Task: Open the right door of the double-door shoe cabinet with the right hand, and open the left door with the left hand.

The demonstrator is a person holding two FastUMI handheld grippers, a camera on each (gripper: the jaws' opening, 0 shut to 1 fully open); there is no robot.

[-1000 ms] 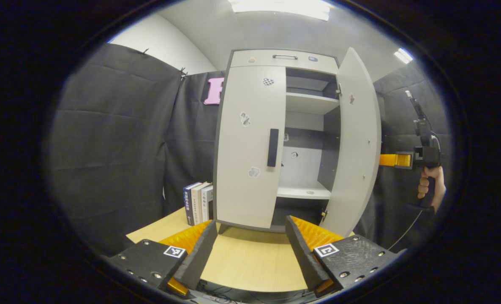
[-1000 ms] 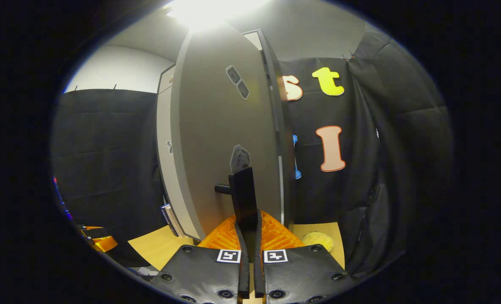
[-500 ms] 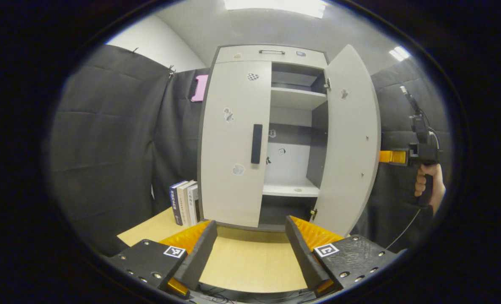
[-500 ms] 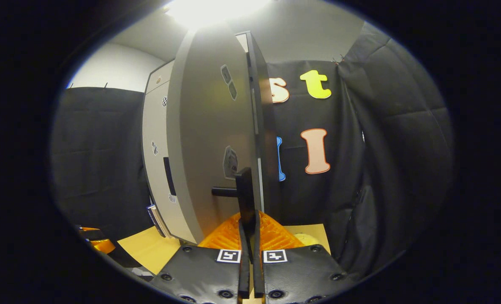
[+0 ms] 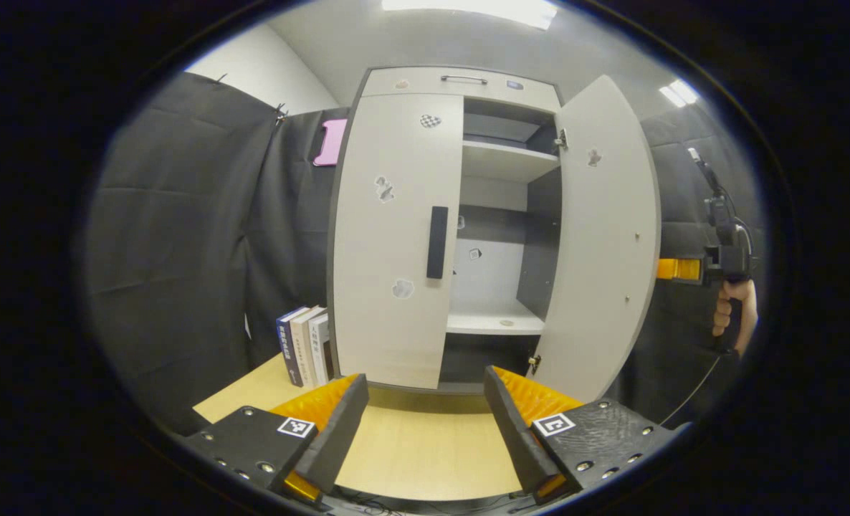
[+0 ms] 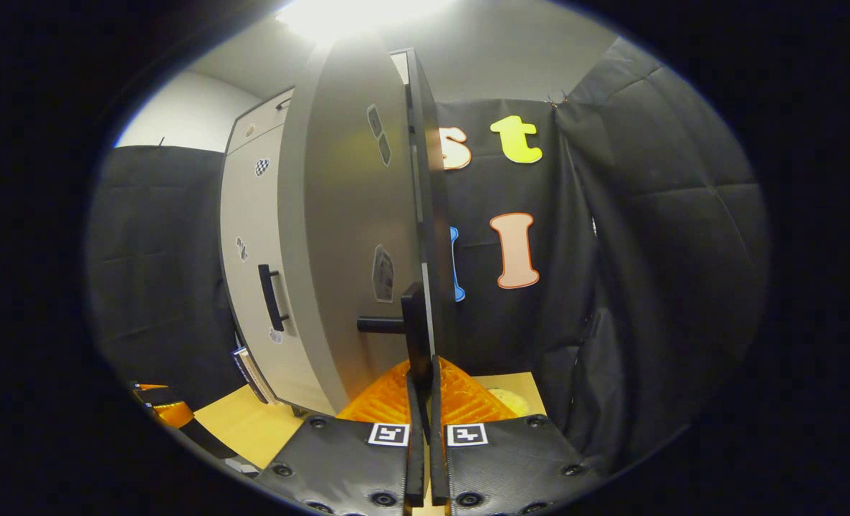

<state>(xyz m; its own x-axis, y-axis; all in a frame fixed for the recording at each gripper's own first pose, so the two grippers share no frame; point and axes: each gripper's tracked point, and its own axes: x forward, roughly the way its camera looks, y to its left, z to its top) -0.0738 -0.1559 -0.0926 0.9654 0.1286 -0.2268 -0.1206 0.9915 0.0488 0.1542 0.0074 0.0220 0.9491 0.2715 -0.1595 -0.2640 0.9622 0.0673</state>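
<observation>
Right door (image 5: 604, 244) swung wider than second ago; right gripper (image 6: 419, 401) jaws clamped on its handle (image 6: 414, 337). Left gripper (image 5: 425, 423) jaws apart, short of closed left door (image 5: 393, 236); its handle (image 5: 436, 242) comes next.

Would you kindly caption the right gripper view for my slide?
Right gripper shut on the handle of the opened right door.

Open stretch of table (image 5: 425, 444) between the spread left gripper (image 5: 425, 401) and the shut left door (image 5: 389, 244), books (image 5: 303, 344) beside that door, right door (image 5: 604, 244) swung out, shelves (image 5: 500, 161) exposed
</observation>
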